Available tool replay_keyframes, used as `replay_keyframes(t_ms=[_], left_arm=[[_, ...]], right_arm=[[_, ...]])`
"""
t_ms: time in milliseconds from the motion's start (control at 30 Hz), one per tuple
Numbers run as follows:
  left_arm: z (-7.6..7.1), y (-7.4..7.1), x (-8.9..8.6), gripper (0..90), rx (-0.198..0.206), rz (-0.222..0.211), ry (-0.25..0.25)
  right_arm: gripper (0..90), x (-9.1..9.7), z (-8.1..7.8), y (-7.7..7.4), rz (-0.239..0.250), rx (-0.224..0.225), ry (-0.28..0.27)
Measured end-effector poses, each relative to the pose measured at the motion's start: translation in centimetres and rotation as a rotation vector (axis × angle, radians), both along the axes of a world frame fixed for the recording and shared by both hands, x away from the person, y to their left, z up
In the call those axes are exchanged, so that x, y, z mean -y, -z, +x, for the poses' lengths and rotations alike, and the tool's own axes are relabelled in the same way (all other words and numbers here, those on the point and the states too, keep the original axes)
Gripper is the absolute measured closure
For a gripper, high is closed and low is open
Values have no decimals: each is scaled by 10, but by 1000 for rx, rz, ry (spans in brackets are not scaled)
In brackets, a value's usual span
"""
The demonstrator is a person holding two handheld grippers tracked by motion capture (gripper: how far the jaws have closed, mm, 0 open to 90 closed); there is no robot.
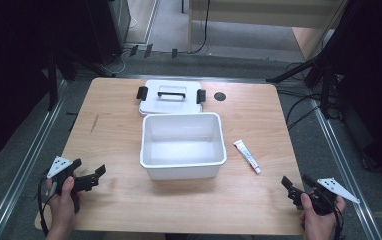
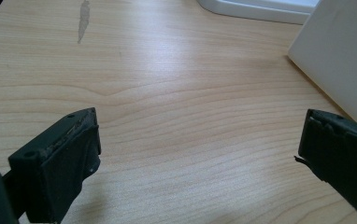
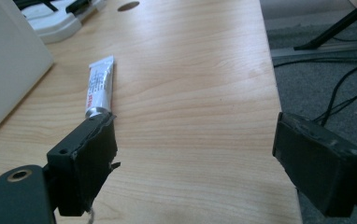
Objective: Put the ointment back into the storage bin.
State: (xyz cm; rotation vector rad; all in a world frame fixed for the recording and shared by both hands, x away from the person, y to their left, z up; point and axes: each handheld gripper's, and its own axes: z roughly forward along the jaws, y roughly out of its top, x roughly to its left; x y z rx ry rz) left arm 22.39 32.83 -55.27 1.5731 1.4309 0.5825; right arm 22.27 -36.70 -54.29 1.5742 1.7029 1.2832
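The small white tube (image 1: 247, 156) lay flat on the wooden table (image 1: 114, 145), just to the right of the open white bin (image 1: 183, 145) and apart from its wall, its capped end turned toward the person's side. In the right gripper view the tube (image 3: 100, 84) was seen ahead of the left-hand jaw and slightly off to that side, not between the jaws, so nothing had been taken hold of. It was judged to be the thing nearest the right gripper (image 1: 299, 187), and so the likeliest to be picked up and dropped into the bin.

The bin stood at the middle of the table with nothing seen inside, its opening upward, which left it ready to receive something. Its lid (image 1: 170, 96), with a handle and two dark latches, was laid flat just behind it, touching or nearly touching the far rim; it was judged to have been put there so the opening stayed free.

The right gripper was held low near the front right corner of the table, jaws spread wide and empty, pointed roughly toward the tube. The left gripper (image 1: 86, 177) was held near the front left edge, well apart from the bin, its jaws likewise released with bare wood between them (image 2: 200, 154). It was judged to be parked there out of the way.
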Motion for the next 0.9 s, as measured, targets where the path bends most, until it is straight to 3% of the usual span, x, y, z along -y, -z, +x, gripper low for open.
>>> replay_keyframes(t_ms=[167, 333, 367, 400, 467, 567, 600, 633, 900], left_arm=[[1, 0, 0, 0, -3, -4, -3], [1, 0, -1, 0, -3, -7, -3], [1, 0, -1, 0, -3, -7, -3], [1, 0, -1, 0, -3, -8, -4], [1, 0, -1, 0, -3, -8, -4], [1, 0, -1, 0, -4, -7, -3], [1, 0, -1, 0, -4, -7, -3], [1, 0, -1, 0, -5, -9, -4], [1, 0, -1, 0, -6, -10, -1]], right_arm=[[162, -8, 8, -6, -43, -66, -37], [180, -24, 24, -16, -131, -197, -109], [180, -24, 24, -16, -131, -197, -109], [181, -26, 26, -17, -150, -220, -119], [188, -41, 38, -26, -246, -303, -168], [189, -52, 47, -33, -310, -367, -203], [189, -52, 47, -33, -310, -367, -203], [189, -61, 55, -36, -379, -426, -232], [189, -84, 76, -44, -498, -605, -306]])
